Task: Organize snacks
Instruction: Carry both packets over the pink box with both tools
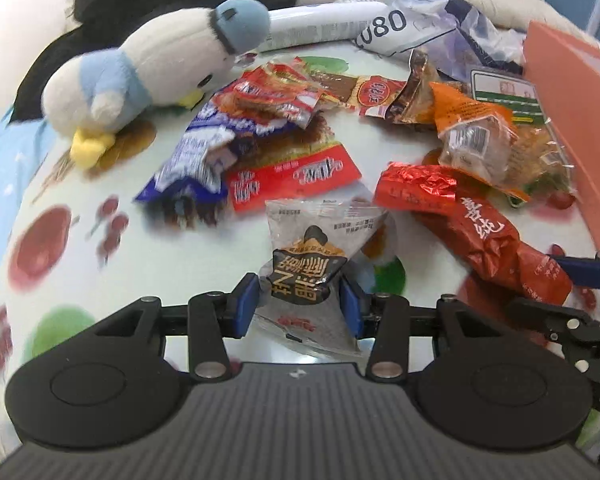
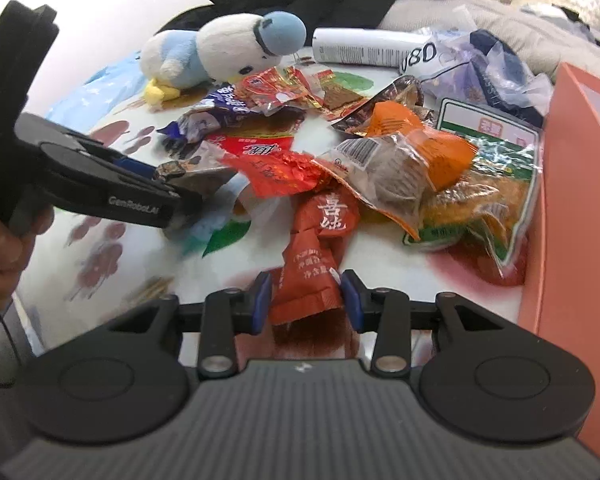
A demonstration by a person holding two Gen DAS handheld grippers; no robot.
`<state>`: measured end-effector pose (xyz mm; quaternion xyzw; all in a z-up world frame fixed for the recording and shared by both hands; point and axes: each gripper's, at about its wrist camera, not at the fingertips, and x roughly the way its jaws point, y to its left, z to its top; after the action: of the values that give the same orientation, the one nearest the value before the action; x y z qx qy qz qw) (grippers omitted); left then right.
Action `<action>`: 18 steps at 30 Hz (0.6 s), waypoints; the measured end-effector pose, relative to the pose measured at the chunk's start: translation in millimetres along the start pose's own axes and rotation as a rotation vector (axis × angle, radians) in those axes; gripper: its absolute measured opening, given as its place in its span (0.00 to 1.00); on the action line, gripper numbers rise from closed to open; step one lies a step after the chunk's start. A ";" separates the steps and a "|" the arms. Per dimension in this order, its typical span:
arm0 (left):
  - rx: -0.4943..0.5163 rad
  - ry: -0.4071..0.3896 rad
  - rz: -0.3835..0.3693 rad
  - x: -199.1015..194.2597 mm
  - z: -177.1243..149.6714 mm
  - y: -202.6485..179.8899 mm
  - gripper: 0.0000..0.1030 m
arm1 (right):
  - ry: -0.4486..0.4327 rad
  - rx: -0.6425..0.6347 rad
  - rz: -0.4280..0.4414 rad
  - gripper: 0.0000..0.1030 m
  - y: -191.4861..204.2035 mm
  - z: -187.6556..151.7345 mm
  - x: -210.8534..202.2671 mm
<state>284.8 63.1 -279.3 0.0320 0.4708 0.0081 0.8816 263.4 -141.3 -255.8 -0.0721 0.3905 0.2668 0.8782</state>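
On the fruit-patterned tablecloth (image 1: 60, 264), a loose heap of snack packets is seen spread from the middle toward the far right, and little of the sorting appears to have been done. At the near centre of the left wrist view, a grey-and-black sachet (image 1: 308, 264) is pinched between the blue pads of the left gripper (image 1: 300, 304), whose jaws are drawn in against the sides of the packet. Just to its right, a long red packet with white characters (image 2: 312, 264) is clamped at its near end by the right gripper (image 2: 307, 300), the pads being pressed onto the crumpled foil. Both packets seem to lie on or barely above the cloth, so a lift is judged not yet made. An orange box (image 2: 580, 208) is stood at the far right edge, close beside the heap; it is taken as the likely container, though its inside cannot be seen and nothing can be said of what it holds. Left unsorted are a blue-and-white wrapper (image 1: 204, 152), a flat red packet (image 1: 292, 180), an orange-topped clear bag (image 1: 472, 132), a green-edged bag of yellow snacks (image 2: 484, 184) and several smaller red sachets farther back. A plush bird (image 1: 140, 72) and a white tube (image 1: 320, 24) are lying at the far side, apart from the snacks. Nearly the whole task is judged to remain.
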 end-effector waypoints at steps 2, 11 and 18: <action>-0.034 0.001 -0.025 -11.8 -9.5 0.1 0.48 | -0.004 -0.010 -0.027 0.40 3.8 -7.2 -7.4; -0.127 0.012 -0.080 -46.5 -55.0 -11.2 0.47 | 0.020 0.026 -0.083 0.40 22.1 -44.2 -50.9; -0.172 0.042 -0.138 -65.6 -70.3 -24.8 0.47 | 0.035 0.080 -0.104 0.41 31.8 -70.1 -76.5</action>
<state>189.5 38.8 -265.5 -0.0766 0.4880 -0.0117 0.8694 159.1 -169.4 -245.7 -0.0619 0.4118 0.2037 0.8861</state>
